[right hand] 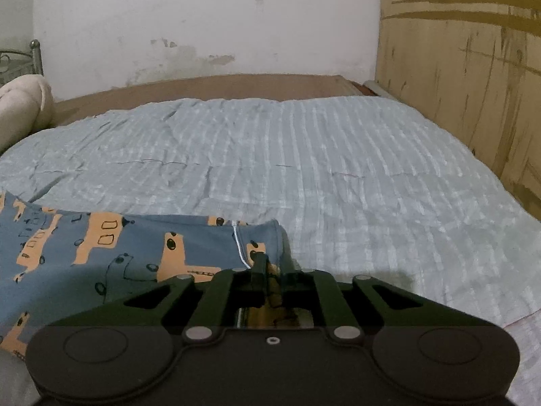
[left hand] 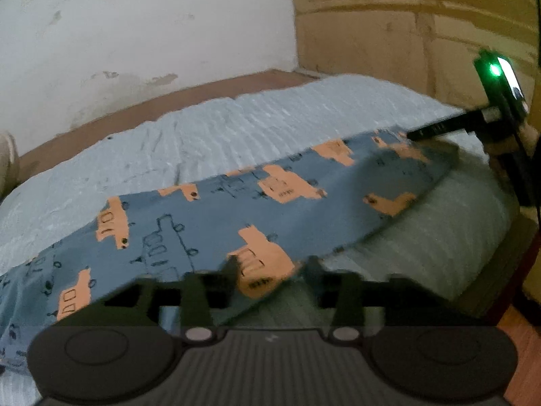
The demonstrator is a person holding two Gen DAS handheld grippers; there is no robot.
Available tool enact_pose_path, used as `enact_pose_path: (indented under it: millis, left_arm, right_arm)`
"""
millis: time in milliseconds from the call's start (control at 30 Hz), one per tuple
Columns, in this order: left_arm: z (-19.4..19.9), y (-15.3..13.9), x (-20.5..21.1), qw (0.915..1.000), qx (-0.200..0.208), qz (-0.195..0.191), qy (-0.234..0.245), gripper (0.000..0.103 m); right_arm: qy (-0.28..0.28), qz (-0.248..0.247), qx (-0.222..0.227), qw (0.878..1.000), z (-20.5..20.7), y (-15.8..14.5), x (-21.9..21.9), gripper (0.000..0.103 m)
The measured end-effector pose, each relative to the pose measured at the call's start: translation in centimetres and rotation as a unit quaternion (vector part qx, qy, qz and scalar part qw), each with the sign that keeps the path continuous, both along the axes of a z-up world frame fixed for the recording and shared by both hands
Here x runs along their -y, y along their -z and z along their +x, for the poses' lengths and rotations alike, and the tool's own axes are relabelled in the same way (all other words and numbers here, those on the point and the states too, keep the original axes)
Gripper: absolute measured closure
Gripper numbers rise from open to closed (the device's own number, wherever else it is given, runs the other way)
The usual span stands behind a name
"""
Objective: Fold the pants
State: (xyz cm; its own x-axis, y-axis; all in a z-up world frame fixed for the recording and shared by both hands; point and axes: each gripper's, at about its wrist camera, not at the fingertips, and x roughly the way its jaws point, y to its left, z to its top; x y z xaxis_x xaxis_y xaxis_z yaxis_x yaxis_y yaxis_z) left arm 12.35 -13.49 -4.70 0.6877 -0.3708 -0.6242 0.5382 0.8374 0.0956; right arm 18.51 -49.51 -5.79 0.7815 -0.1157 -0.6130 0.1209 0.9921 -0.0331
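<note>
Folding looks to be under way on the blue cotton pants printed with orange trucks, which lie in a long band across the pale blue ribbed bedspread on the bed, running from the lower left of the left wrist view up to its right edge.

In that view the left hand-held gripper sits at the bottom centre with its fingers spread; the near edge of the pants lies between them, and the pads do not seem to press on it.

The right hand-held gripper, bottom centre of its own view, has its fingers drawn close together over the hem end of the pants beside a white stitched seam; the cloth appears pinched between them, though shadow hides the contact.

My reading: one end is gripped and the other has been let go. Next, the left one should close on its edge so both ends can be carried over together.
</note>
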Motion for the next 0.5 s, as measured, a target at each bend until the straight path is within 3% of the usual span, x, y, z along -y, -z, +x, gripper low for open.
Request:
enact_pose_path:
  millis: [67,133,233,333,500]
  left_arm:
    - [0.0,-0.5,-0.4,0.9998,0.006,-0.014,-0.015,0.031]
    - [0.1,-1.1,-0.9,0.9990,0.014,-0.024,-0.035,0.019]
    - [0.3,-1.9,-2.0,0.9963,0.030,-0.032,-0.074,0.008]
    - [0.5,-3.0,-3.6,0.9931,0.038,-0.032,-0.107,0.006]
    - [0.6,-5.2,-8.5,0.9856,0.062,-0.014,-0.157,0.001]
  right_arm:
    - [0.001,-0.013,0.008,1.000,-0.7,-0.4,-0.5,0.068]
    - [-0.005,-0.016,0.022,1.000,-1.6,-1.0,-1.4,0.037]
    - [-0.022,-0.015,0.043,0.999,-2.9,-1.5,-3.5,0.016]
    - [-0.049,0.005,0.066,0.997,-4.1,-1.7,-6.4,0.002]
    - [-0.111,0.056,0.084,0.989,-5.0,-1.5,-12.0,0.001]
